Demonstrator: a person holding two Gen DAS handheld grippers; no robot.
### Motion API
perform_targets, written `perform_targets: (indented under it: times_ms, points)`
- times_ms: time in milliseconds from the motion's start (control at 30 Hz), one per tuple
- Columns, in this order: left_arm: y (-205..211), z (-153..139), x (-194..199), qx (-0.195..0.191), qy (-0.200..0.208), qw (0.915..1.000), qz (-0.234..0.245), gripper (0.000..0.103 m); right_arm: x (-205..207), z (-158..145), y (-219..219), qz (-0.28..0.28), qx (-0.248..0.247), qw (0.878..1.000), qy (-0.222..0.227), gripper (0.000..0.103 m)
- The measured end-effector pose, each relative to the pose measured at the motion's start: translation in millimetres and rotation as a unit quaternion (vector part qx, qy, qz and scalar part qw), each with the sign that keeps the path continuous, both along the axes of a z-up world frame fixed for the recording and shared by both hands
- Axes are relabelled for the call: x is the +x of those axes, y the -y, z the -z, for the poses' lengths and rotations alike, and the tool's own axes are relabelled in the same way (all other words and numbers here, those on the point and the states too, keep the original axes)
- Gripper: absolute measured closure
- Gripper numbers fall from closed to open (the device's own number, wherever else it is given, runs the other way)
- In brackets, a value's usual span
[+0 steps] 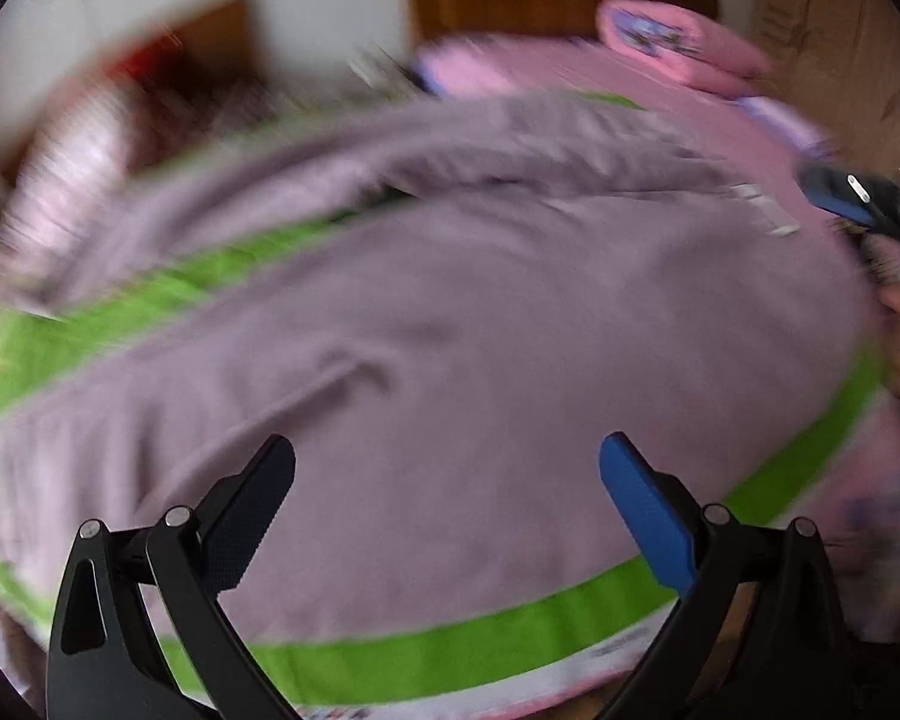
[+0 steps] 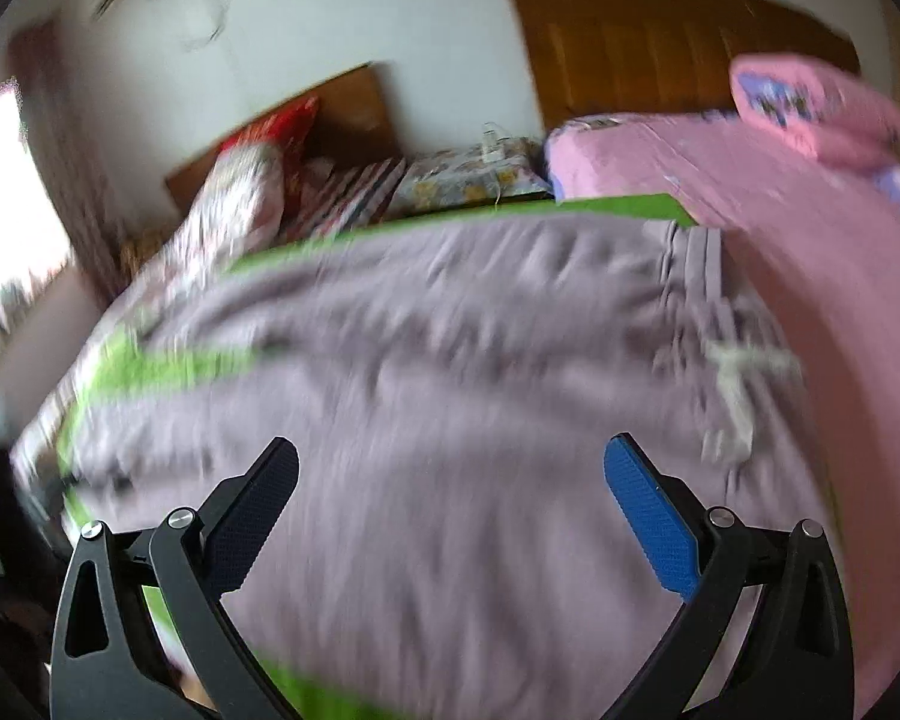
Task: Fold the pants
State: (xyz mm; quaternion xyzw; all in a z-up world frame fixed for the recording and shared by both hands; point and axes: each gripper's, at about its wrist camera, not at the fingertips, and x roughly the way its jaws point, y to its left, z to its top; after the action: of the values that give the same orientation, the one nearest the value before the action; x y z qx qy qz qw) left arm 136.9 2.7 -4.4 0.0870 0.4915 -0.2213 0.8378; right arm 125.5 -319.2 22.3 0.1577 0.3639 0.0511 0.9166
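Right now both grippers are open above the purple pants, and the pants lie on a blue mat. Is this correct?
Not quite. The mat under the purple pants is green, not blue; the left wrist view shows its bright green border around the fabric. The rest holds: the left gripper and the right gripper are both open above the pants, holding nothing.

Left tongs (image 1: pixel 447 462) spread wide, right tongs (image 2: pixel 450 462) likewise (both empty)

Both wrist views look closely down on the pants (image 1: pixel 450 312).
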Motion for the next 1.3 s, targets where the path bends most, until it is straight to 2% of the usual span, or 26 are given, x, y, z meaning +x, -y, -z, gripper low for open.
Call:
perform_targets:
  times_ms: [33, 67, 133, 200, 267, 300, 333, 400, 433, 467, 533, 567, 667, 733, 800, 867, 967, 1000, 1100, 1200, 1233, 1300]
  points:
    - [0.4, -2.0, 15.7, -0.018, -0.019, 0.9997, 0.0, 0.002, 17.2, -5.2, 16.7, 0.017, 0.024, 1.0, -0.001, 0.004]
    - [0.7, -7.7, 39.1, -0.03, -0.021, 0.9993, -0.007, 0.002, 37.6, -11.1, 36.9, 0.038, 0.053, 0.998, 0.001, 0.004]
    - [5.0, -17.8, 65.4, -0.034, 0.006, 0.9994, -0.011, 0.002, 66.0, -16.8, 60.2, 0.05, 0.083, 0.995, 0.014, 0.004]
    - [8.9, -30.9, 102.6, -0.042, 0.047, 0.9979, -0.018, 0.002, 96.3, -19.3, 78.4, 0.058, 0.097, 0.993, 0.028, 0.004]
    - [14.2, -36.3, 144.4, -0.065, 0.056, 0.9962, -0.013, 0.002, 127.3, -15.1, 88.1, 0.039, 0.1, 0.994, 0.028, 0.004]
    - [21.1, -35.3, 172.9, -0.065, 0.052, 0.9965, 0.009, 0.002, 140.7, -11.5, 90.4, 0.027, 0.096, 0.995, 0.025, 0.004]
    - [25.0, -33.5, 186.4, -0.055, 0.047, 0.9972, 0.02, 0.002, 154.2, -7.3, 90.7, 0.017, 0.085, 0.996, 0.016, 0.004]
    - [38.7, -24.4, 235.0, -0.022, 0.044, 0.9961, 0.073, 0.002, 185.2, 5.8, 89.5, -0.008, 0.042, 0.999, -0.018, 0.004]
    - [40.7, -23.1, 246.5, -0.02, 0.045, 0.9951, 0.086, 0.002, 195.7, 11.0, 87.7, -0.02, 0.025, 0.999, -0.026, 0.004]
    - [45.6, -19.3, 267.5, -0.008, 0.052, 0.9919, 0.116, 0.002, 208.3, 14.6, 86.9, -0.038, 0.012, 0.999, -0.029, 0.004]
    - [54.5, -11.6, 289.6, 0.029, 0.073, 0.9862, 0.146, 0.003, 225.5, 20.1, 89.8, -0.065, -0.005, 0.998, -0.026, 0.004]
    - [63.1, -4.4, 304.4, 0.056, 0.082, 0.9798, 0.173, 0.003, 235.7, 23.2, 90.2, -0.082, -0.026, 0.996, -0.02, 0.004]
    - [78.6, 15.9, 329.6, 0.096, 0.074, 0.9607, 0.25, 0.014, 261.2, 35.4, 89.2, -0.143, -0.09, 0.986, -0.017, 0.004]
    - [86.1, 27.6, 345.1, 0.104, 0.063, 0.9531, 0.277, 0.018, 280.1, 41.7, 86.5, -0.172, -0.116, 0.978, -0.023, 0.004]
    - [89.3, 32.8, 359.8, 0.094, 0.048, 0.9501, 0.294, 0.025, 292.3, 44.7, 86.6, -0.191, -0.122, 0.974, -0.024, 0.006]
    - [91.1, 37.0, 374.1, 0.08, 0.024, 0.9486, 0.305, 0.027, 306.4, 47.1, 86.9, -0.214, -0.138, 0.967, -0.026, 0.006]
    - [91.7, 47.1, 392.5, 0.058, -0.029, 0.9441, 0.323, 0.037, 322.7, 54.8, 90.1, -0.249, -0.14, 0.957, -0.047, 0.018]
    - [91.0, 49.8, 399.6, 0.047, -0.049, 0.9421, 0.328, 0.045, 329.1, 58.7, 92.9, -0.256, -0.138, 0.955, -0.056, 0.019]
    - [86.3, 49.1, 404.6, 0.017, -0.069, 0.9403, 0.333, 0.056, 334.7, 70.1, 95.4, -0.285, -0.141, 0.945, -0.075, 0.027]
    - [77.9, 48.4, 413.6, -0.02, -0.088, 0.9466, 0.31, 0.068, 339.0, 85.6, 93.9, -0.312, -0.142, 0.933, -0.105, 0.027]
    - [76.4, 49.0, 416.1, -0.025, -0.091, 0.9486, 0.302, 0.077, 336.6, 89.4, 94.1, -0.32, -0.134, 0.931, -0.112, 0.027]
    - [74.4, 48.6, 419.7, -0.026, -0.09, 0.9523, 0.29, 0.083, 336.8, 97.3, 94.7, -0.327, -0.13, 0.928, -0.118, 0.025]
